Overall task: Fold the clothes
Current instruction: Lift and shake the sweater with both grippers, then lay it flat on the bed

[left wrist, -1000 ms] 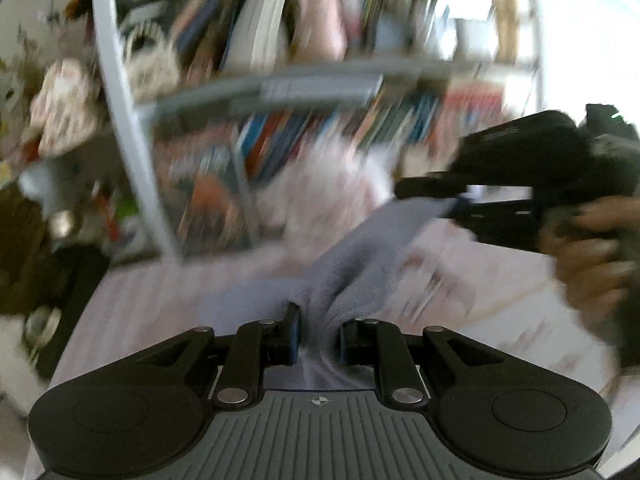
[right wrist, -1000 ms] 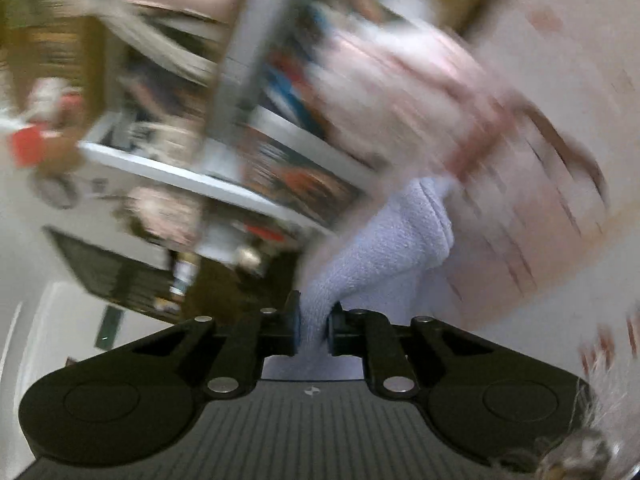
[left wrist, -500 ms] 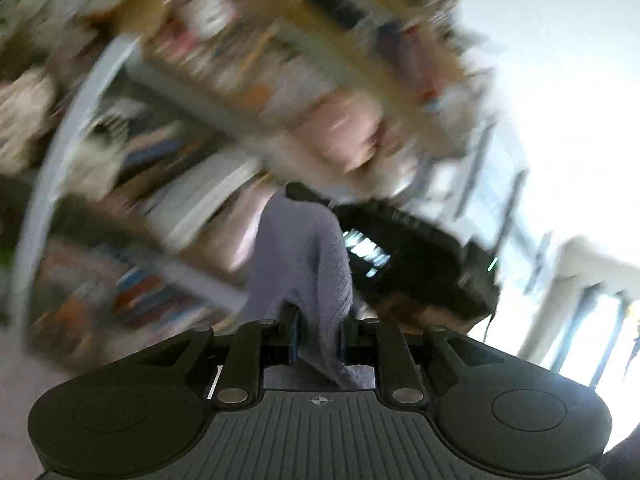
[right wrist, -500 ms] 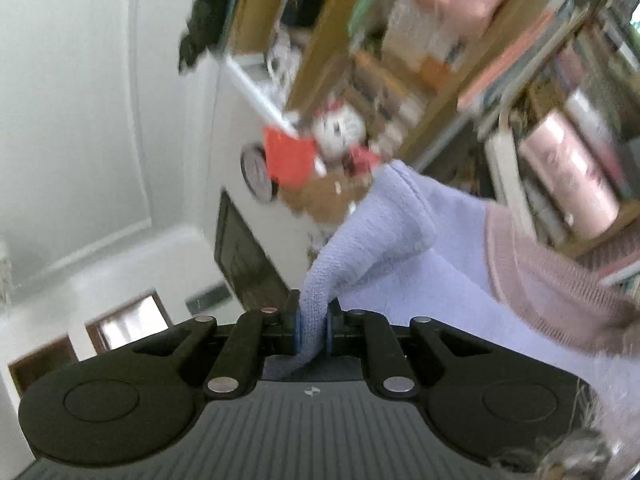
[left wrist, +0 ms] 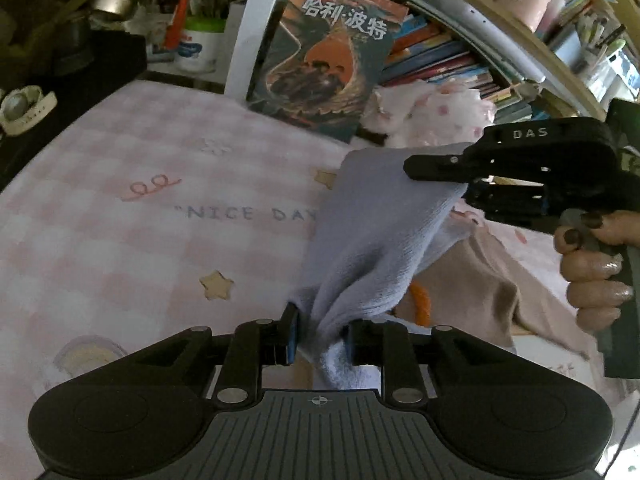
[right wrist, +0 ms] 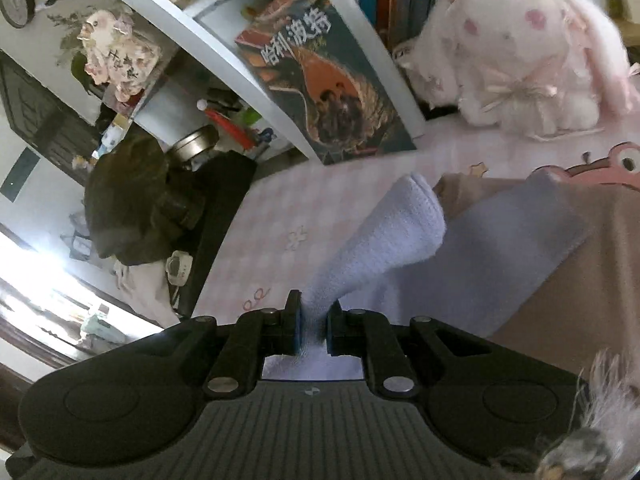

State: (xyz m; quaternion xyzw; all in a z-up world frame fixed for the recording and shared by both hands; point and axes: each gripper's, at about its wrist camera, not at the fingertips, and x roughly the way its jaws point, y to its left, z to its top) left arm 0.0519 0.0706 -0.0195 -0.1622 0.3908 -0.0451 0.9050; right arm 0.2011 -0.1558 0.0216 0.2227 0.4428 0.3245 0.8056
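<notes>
- Lavender knit garment (left wrist: 372, 240): suspended between the two grippers above the pink checked bed sheet (left wrist: 132, 220), which bears the printed words "NICE DAY". One bunched end sits at the left gripper; the other end sits at the right gripper.
- Left gripper (left wrist: 322, 338): the fingers are opening. The bunched cloth lies between them; the left pad stands clear of the fabric, so the cloth is not clamped.
- Right gripper (right wrist: 313, 330): the fingers are opening slightly, yet both pads press on a narrow roll of the lavender garment. In the left wrist view this gripper (left wrist: 444, 174) is carried by a hand (left wrist: 592, 264) with dark-painted nails, to the right of the garment.
- Beige cloth (left wrist: 480, 288): lies on the sheet beneath and to the right of the lavender garment. A lavender panel rests on it in the right wrist view. An orange patch (left wrist: 422, 304) shows at its edge, just beside the garment's lower end.
- Hardcover book (left wrist: 324, 56): upright at the head of the sheet, beyond the garment, leaning on the white shelf frame (left wrist: 250, 28).
- Pink plush toy (right wrist: 516, 48): sits on the sheet to the right of the book, beyond the garment.
- Bookshelf (left wrist: 452, 64): behind the plush toy, compartments packed with books lying in stacks.
- White tub with green lid (left wrist: 198, 46): left of the book; pens and a red-and-white tube stand just behind it.
</notes>
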